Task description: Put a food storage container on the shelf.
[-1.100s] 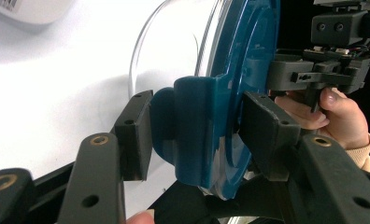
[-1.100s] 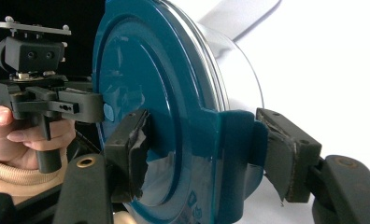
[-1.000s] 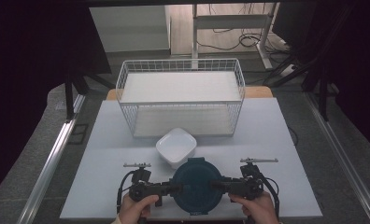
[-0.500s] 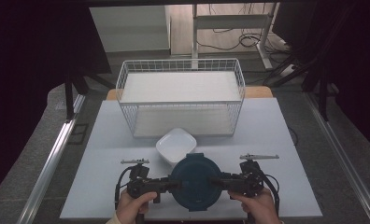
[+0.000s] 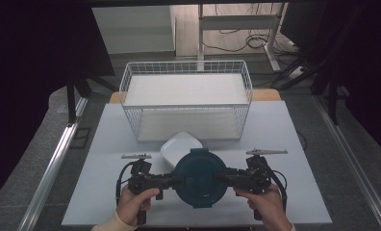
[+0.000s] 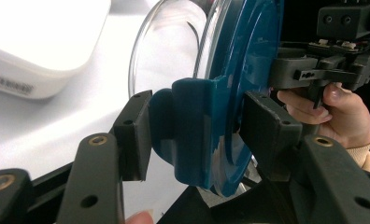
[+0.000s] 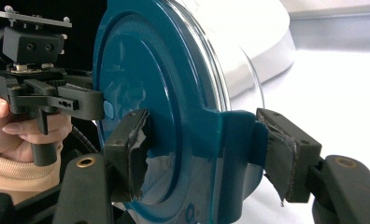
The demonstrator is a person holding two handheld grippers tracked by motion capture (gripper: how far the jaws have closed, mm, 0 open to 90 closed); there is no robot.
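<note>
A round glass container with a dark teal lid (image 5: 199,177) hangs just above the white table (image 5: 285,125) near its front edge, held between both grippers. My left gripper (image 5: 176,180) is shut on the lid's left clip tab (image 6: 192,135), with one pad (image 6: 136,135) on the tab's underside and the other on the lid's top. My right gripper (image 5: 222,178) is shut on the opposite clip tab (image 7: 234,154) in the same way. In the left gripper view (image 6: 202,135) the clear glass bowl (image 6: 169,51) shows under the lid. In the right gripper view (image 7: 206,154) the lid's top (image 7: 141,93) faces left.
A white square dish (image 5: 179,147) sits on the table right behind the container, partly covered by it. A white wire basket (image 5: 186,98) stands at the table's back middle. Dark floor and metal rails flank the table on both sides.
Both grippers have risen together with the container, lifting it off the table. It now looks a little larger and overlaps the white dish more. The grip on both tabs is unchanged.
</note>
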